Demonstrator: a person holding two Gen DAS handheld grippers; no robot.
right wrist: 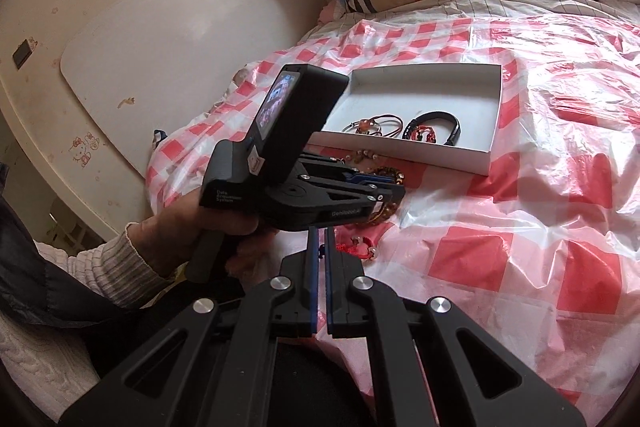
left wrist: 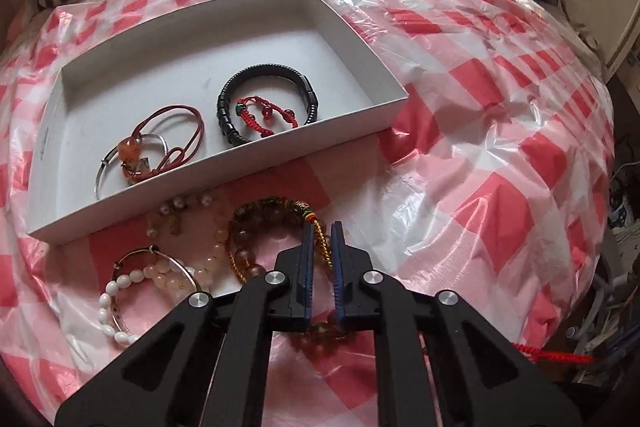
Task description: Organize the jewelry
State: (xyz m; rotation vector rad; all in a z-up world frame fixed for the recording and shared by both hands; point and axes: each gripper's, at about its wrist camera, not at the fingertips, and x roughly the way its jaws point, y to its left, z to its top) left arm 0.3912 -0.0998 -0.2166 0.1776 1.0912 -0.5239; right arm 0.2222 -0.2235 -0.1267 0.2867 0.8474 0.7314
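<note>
The left gripper (left wrist: 322,227) leans steeply down over the loose jewelry, its blue pads drawn in on the gold braided cord (left wrist: 322,241) of the brown bead bracelet (left wrist: 256,227); whether the cord is truly pinched is hard to tell. That cord runs lengthwise between the pads, toward the white box (left wrist: 224,39). The bracelet lies flat on the checked plastic sheet (left wrist: 480,155), just before the box's near wall. The box's long axis runs left to right; a black bracelet (left wrist: 266,103) and red knotted bracelet (left wrist: 268,115) lie at its right, its far half bare. The right gripper (right wrist: 321,233) sits closed, nothing visibly held. Open sheet spreads rightward.
</note>
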